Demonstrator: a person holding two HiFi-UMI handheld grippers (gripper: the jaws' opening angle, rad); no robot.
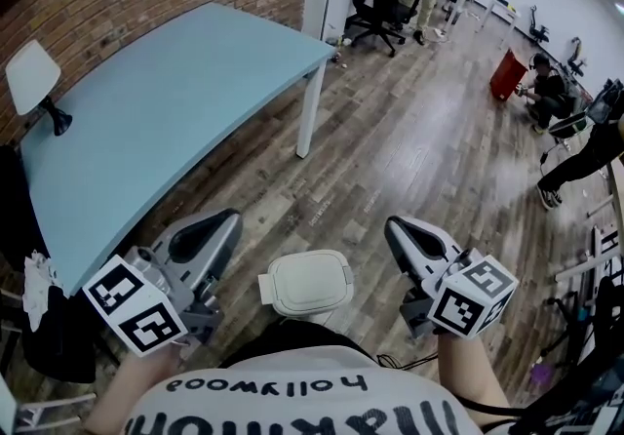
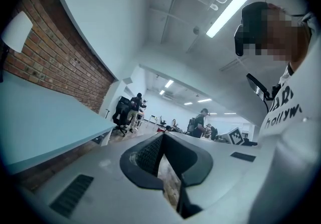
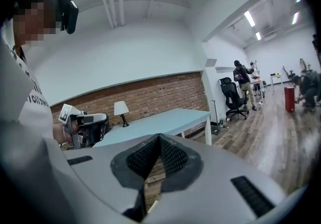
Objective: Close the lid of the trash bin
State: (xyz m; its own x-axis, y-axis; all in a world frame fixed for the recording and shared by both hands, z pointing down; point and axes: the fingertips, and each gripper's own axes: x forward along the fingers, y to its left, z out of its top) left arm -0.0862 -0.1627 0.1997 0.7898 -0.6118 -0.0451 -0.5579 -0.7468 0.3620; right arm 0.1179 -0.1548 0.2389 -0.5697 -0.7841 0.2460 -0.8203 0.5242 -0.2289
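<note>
White bin lid [image 1: 305, 283] sits on the floor [image 1: 409, 131] between my left gripper [image 1: 227, 220] and right gripper [image 1: 393, 226], both closed and empty. It looks flat already; I'd press its middle squarely to confirm.

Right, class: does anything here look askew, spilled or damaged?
Nothing stands out. The trash bin lid lies flat and closed, and no spill shows on the wood floor around it.
</note>
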